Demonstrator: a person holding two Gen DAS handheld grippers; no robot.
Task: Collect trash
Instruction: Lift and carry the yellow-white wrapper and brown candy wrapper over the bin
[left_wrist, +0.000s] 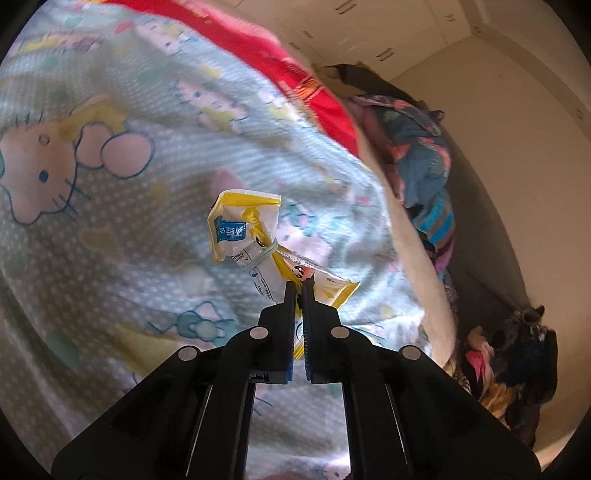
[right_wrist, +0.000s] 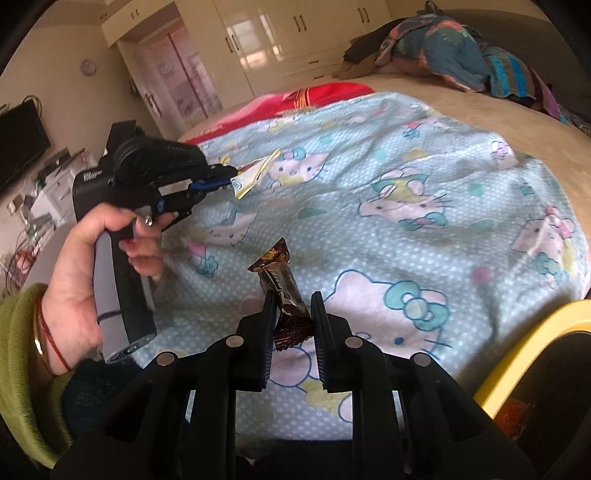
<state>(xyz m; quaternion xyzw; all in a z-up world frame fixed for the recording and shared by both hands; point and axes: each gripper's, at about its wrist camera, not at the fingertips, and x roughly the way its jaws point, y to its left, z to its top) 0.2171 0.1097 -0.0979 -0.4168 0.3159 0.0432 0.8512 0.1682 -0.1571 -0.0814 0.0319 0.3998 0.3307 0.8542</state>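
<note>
My left gripper (left_wrist: 300, 286) is shut on a yellow and white snack wrapper (left_wrist: 245, 230) and holds it above the Hello Kitty blanket (left_wrist: 110, 206). In the right wrist view the left gripper (right_wrist: 231, 176) shows at the left, held in a hand, with the wrapper (right_wrist: 255, 173) in its tips. My right gripper (right_wrist: 293, 301) is open, with a dark brown candy wrapper (right_wrist: 282, 291) between its fingers, touching the left finger; the wrapper looks to rest on the blanket (right_wrist: 388, 177).
A yellow-rimmed bin (right_wrist: 524, 347) stands at the lower right. A red blanket (right_wrist: 314, 98) and a pile of coloured clothes (right_wrist: 450, 55) lie further back on the bed. Wardrobes (right_wrist: 266, 40) line the far wall. More clothes (left_wrist: 517, 354) lie on the floor.
</note>
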